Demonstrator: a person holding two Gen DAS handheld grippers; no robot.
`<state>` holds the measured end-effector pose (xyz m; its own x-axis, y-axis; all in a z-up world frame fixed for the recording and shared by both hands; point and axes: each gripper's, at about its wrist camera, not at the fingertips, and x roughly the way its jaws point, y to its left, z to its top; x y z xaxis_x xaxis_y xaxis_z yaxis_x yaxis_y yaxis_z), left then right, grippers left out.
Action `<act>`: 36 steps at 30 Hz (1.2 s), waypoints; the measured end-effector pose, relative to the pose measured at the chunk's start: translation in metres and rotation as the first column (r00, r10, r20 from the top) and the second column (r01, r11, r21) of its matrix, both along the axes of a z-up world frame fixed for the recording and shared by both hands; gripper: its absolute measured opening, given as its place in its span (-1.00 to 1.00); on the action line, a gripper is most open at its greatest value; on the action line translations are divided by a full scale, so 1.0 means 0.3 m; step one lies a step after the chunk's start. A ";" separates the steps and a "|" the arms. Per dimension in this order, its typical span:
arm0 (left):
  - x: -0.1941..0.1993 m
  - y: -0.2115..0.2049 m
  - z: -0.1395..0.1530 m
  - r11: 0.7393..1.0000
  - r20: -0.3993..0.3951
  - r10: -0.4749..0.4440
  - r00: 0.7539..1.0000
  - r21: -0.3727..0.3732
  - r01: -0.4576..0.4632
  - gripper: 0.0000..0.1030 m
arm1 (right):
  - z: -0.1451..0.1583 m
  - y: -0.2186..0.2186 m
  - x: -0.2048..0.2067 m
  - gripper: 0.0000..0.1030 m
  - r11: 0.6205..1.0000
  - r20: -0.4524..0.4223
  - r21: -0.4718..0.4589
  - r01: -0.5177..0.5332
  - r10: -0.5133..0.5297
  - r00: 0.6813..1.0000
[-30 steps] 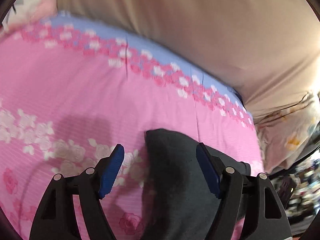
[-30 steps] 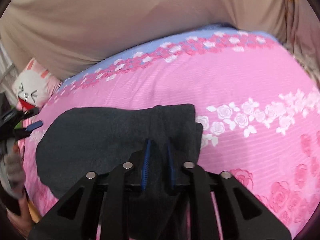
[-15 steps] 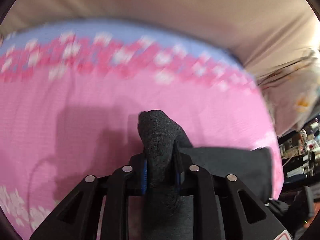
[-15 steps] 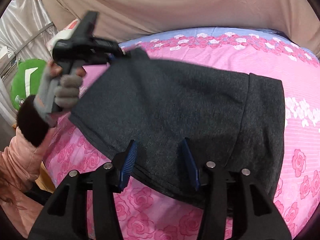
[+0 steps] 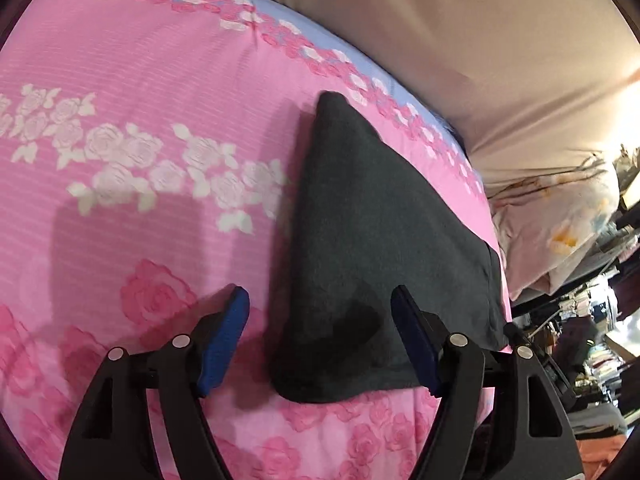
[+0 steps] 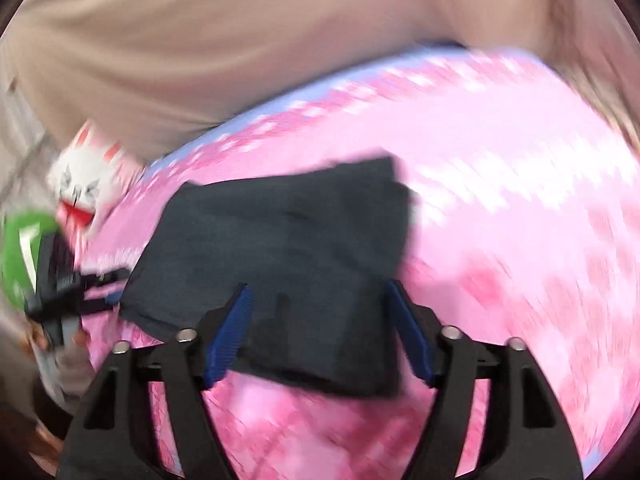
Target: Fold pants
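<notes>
A bed covered with a pink bedspread [image 5: 132, 80] carries everything here. The spread is printed with white roses in a band and deeper pink roses nearer the cameras, and a lilac-blue strip with pink and white flowers runs along its far edge. Folded dark grey pants [image 5: 360, 240] lie flat on it, in a compact bundle. In the blurred right wrist view the pants [image 6: 288, 256] rest on the bedspread [image 6: 500, 208]; a white plush toy [image 6: 86, 178] sits at the bed's far left edge.
</notes>
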<state>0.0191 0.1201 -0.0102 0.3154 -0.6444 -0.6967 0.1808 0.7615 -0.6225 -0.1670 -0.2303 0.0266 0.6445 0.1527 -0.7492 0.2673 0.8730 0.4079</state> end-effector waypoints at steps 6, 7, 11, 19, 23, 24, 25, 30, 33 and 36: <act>-0.031 -0.060 0.036 0.997 -0.010 -0.062 0.998 0.048 0.063 -0.76 | -0.028 0.008 0.026 -0.39 0.995 0.015 0.060 -0.079 0.079 0.997; -0.049 -0.046 0.071 0.997 -0.001 -0.056 0.998 0.044 0.056 -0.82 | 0.010 0.030 0.023 -0.41 0.995 0.021 0.000 -0.102 0.102 0.995; -0.111 -0.024 0.083 0.991 -0.014 -0.041 0.999 0.129 0.042 -0.78 | 0.039 0.006 -0.004 -0.24 0.993 0.031 0.012 -0.118 0.118 0.993; -0.206 -0.108 0.254 0.939 0.266 0.049 0.963 0.316 -0.135 -0.25 | 0.213 0.111 -0.031 -0.65 0.977 0.177 -0.194 -0.084 0.119 0.977; -0.158 -0.219 0.223 0.917 0.311 0.016 0.950 0.374 -0.138 0.15 | 0.071 0.136 0.127 -0.71 0.948 0.038 -0.296 -0.116 0.133 0.990; -0.131 -0.259 0.168 0.894 0.292 0.008 0.956 0.426 -0.138 0.15 | 0.016 0.113 0.151 -0.89 0.943 -0.012 -0.317 -0.101 0.102 0.995; -0.104 -0.278 0.122 0.875 0.275 0.007 0.961 0.464 -0.139 0.14 | -0.003 0.073 0.144 -0.88 0.964 0.020 -0.254 -0.076 0.084 0.996; -0.104 -0.295 0.028 0.828 0.273 0.004 0.962 0.538 -0.156 0.14 | 0.135 0.100 0.082 -0.81 0.966 0.107 -0.250 -0.063 0.092 0.990; -0.099 -0.298 0.025 0.833 0.265 0.015 0.964 0.530 -0.159 0.14 | 0.010 0.091 0.132 -0.87 0.951 -0.004 -0.302 -0.065 0.067 0.998; -0.102 -0.294 0.027 0.830 0.264 0.018 0.964 0.533 -0.162 0.14 | 0.030 0.090 0.110 -0.77 0.975 0.059 -0.223 -0.015 0.029 0.998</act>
